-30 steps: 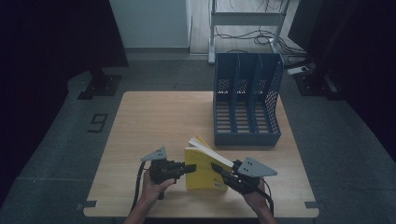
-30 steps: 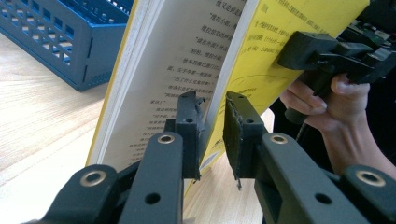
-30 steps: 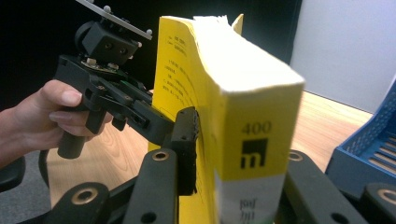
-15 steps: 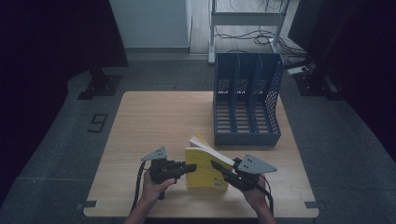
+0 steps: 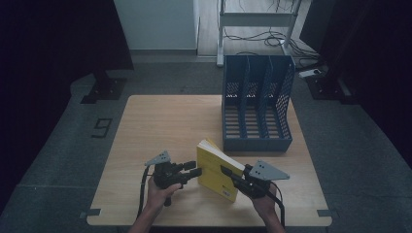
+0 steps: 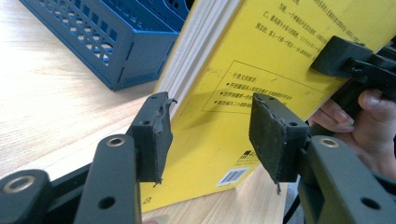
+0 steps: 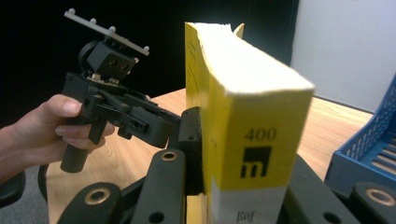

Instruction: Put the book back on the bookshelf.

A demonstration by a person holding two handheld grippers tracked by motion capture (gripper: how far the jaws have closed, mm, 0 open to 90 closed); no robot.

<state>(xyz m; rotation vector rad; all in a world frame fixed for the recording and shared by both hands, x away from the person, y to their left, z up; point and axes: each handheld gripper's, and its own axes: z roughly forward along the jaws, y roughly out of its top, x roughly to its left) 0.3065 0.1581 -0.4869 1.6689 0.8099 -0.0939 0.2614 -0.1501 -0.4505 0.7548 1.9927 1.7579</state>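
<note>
Thick yellow book point(image 5: 217, 169) upright near table's point(image 5: 160, 121) near edge, clamped at its spine by right gripper point(image 7: 243, 186); left gripper point(image 6: 210, 135) just opened, pads off cover. Blue file rack point(image 5: 256, 110) beyond, far right.

Light wooden table point(image 5: 160, 121) sits mid-frame on a grey floor point(image 5: 58, 145), with a blue file rack point(image 5: 256, 109) standing on its upper right part and a yellow book point(image 5: 216, 170) propped on its bottom edge near the table's lower middle.
</note>
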